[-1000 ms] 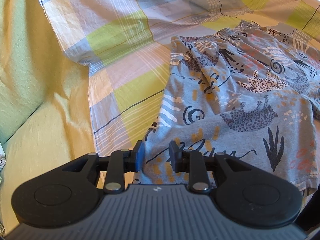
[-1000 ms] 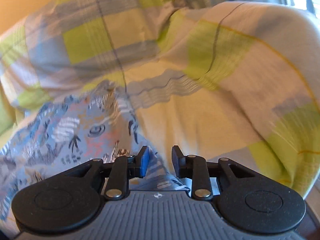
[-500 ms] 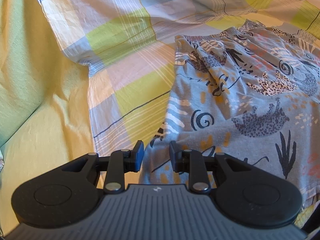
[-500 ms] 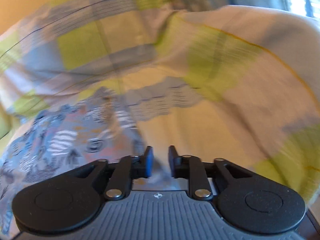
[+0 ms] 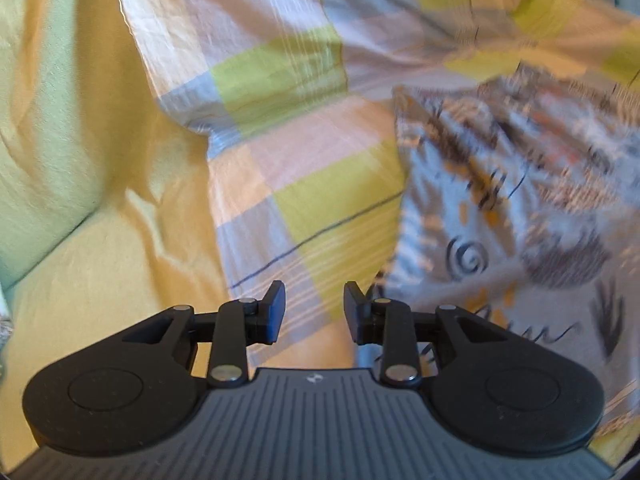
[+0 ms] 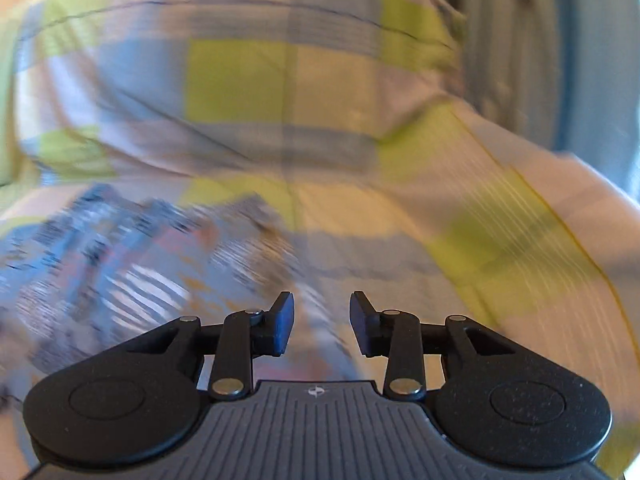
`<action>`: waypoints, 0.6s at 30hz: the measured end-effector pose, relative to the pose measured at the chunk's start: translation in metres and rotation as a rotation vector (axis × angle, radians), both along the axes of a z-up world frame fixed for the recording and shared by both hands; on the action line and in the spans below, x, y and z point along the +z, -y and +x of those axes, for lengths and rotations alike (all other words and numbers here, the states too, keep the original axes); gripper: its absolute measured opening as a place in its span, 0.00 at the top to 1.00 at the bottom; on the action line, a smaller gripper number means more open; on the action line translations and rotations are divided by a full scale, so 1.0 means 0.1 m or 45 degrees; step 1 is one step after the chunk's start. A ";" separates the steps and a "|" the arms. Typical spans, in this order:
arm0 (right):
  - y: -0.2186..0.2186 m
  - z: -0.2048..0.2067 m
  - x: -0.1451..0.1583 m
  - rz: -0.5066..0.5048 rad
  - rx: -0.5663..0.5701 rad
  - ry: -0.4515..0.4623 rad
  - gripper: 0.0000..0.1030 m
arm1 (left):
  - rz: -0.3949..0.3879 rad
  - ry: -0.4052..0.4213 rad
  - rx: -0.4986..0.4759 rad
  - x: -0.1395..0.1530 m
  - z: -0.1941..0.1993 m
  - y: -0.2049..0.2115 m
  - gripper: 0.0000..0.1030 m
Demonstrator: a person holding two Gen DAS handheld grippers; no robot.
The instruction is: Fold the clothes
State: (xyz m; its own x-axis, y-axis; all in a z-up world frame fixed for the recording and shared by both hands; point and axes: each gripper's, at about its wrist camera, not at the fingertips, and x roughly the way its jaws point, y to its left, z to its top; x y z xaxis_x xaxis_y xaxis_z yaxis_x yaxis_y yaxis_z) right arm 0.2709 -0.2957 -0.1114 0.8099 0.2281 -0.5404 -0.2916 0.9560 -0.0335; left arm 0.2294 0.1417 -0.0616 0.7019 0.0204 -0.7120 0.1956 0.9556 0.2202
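since left gripper and right gripper hung released, empty, printed shorts risked bunching on checked sheet.

Garment lying on checked sheet, plain cover to its left

the right gripper hangs low over the bedding with its jaws parted and nothing between them. under it and off to the left lies the patterned garment, grey-blue with dark and orange marks (too smeared by blur to make out the print). the checked sheet, in green, blue and pale squares, rises behind it and slopes away to the right. a grey-blue curtain hangs at the top right.
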 end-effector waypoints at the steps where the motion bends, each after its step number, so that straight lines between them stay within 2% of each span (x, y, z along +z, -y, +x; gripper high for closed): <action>1: -0.18 0.11 0.03 0.024 0.074 -0.024 0.65 | -0.040 0.008 -0.017 0.02 0.01 0.00 0.73; 4: -0.78 0.44 0.08 0.080 0.279 -0.103 0.65 | -0.101 -0.009 -0.079 -0.03 0.06 0.04 0.72; 7: -1.38 0.74 0.04 0.062 0.417 -0.137 0.65 | -0.098 -0.043 -0.108 -0.17 0.08 0.07 0.72; 12: -2.19 1.17 -0.17 -0.032 0.563 -0.163 0.65 | -0.227 -0.050 -0.105 -0.30 0.02 -0.09 0.72; 15: -2.50 1.41 -0.26 -0.011 0.585 -0.185 0.65 | -0.271 -0.050 -0.115 -0.31 0.02 -0.15 0.73; 16: -2.59 1.50 -0.31 -0.003 0.585 -0.206 0.65 | -0.272 -0.047 -0.134 -0.31 0.02 -0.14 0.78; 18: -2.76 1.65 -0.41 -0.038 0.581 -0.230 0.65 | -0.274 -0.044 -0.168 -0.31 0.01 -0.12 0.92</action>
